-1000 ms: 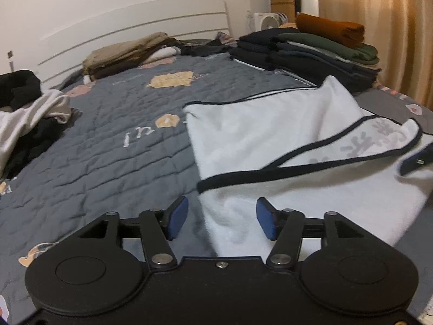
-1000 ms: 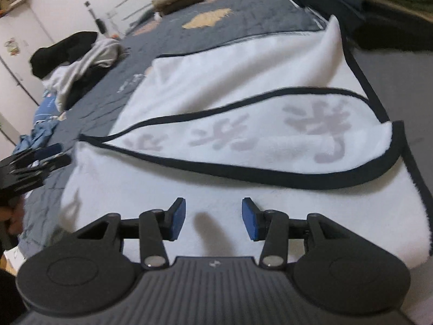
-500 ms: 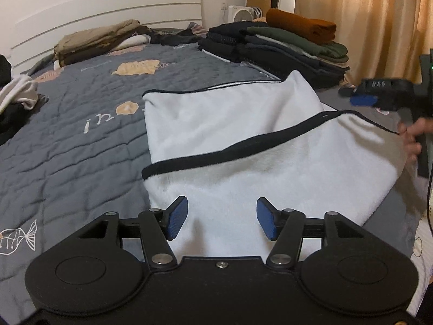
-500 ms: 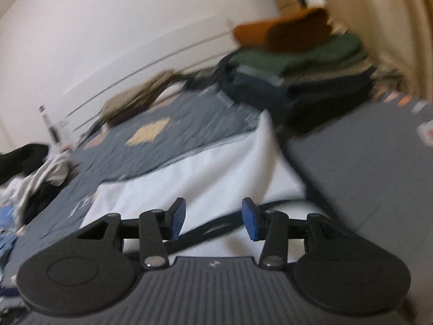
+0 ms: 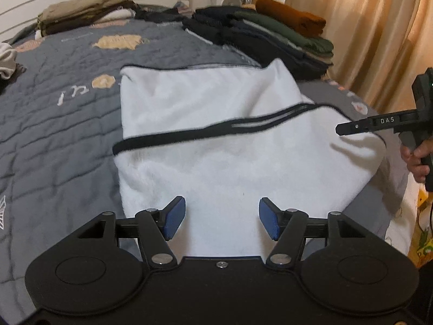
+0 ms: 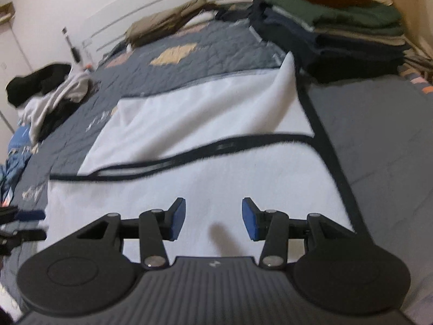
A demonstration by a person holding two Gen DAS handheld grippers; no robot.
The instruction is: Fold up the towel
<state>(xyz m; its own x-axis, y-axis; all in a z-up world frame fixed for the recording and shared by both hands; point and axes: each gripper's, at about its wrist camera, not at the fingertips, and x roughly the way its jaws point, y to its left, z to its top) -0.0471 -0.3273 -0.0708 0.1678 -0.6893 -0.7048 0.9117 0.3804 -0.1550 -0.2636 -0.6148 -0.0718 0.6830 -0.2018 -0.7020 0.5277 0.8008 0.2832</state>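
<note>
Towel (image 5: 216, 162) lies on bed (image 5: 67, 108), folded once; further folds remain. Left gripper (image 5: 222, 220), fingers just widened, and right gripper (image 6: 213, 218) both stand apart, empty.

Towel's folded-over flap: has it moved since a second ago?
Yes. The black-trimmed flap now reaches further toward the stack of folded clothes, covering the grey lettering it showed before; both grippers hang open above the towel.

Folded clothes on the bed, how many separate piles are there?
2. A dark pile with an orange piece on top sits by the curtain; a tan pile sits against the headboard. The loose heap at the left edge isn't folded, and more may lie outside the view.
</note>
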